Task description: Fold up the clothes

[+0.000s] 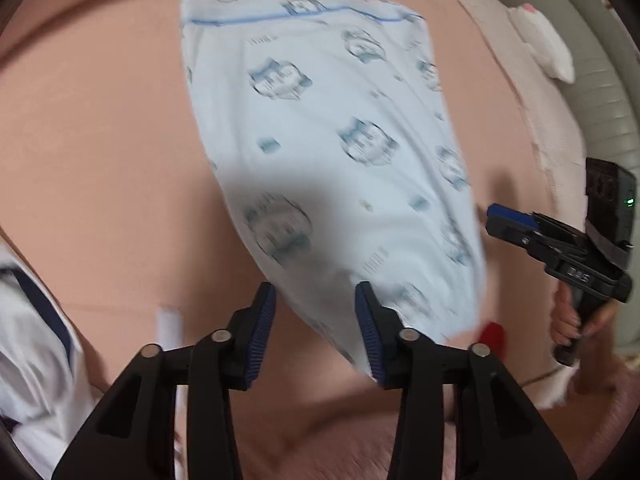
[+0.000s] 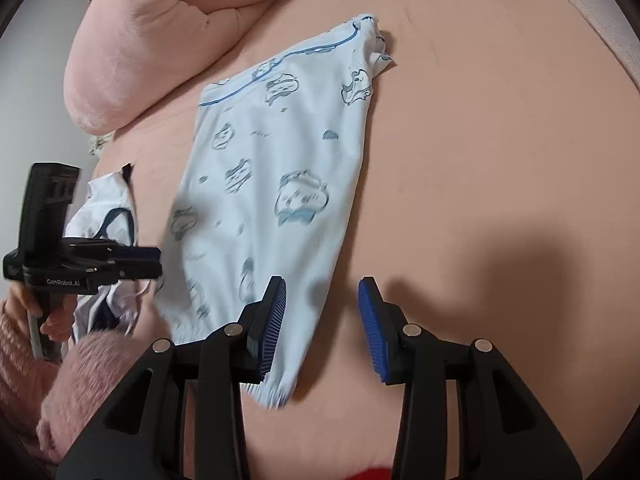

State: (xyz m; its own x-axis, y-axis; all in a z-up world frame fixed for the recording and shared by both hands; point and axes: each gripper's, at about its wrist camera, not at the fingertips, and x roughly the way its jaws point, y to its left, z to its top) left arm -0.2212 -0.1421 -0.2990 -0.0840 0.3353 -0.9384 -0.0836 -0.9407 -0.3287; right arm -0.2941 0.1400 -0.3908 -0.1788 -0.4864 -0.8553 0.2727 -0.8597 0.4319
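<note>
Both my grippers are hanging wide apart, ribbed blue pads gripping nothing. Left gripper (image 1: 316, 328) is hovering over the near hem of the pale blue printed pajama pants (image 1: 332, 140), lying flat on the smooth pink bedsheet (image 1: 100, 160); a white navy-trimmed garment (image 1: 28, 320) is lying leftward. Right gripper (image 2: 322, 328), its side reading "DAS", is flanking the pants' elastic cuff. A plush pink pillow (image 2: 160, 32) is sitting beyond.

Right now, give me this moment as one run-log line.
stage: fold underway | pants: flat on bed | left gripper: open, at cuff end | right gripper: open, at cuff edge | neither gripping
</note>
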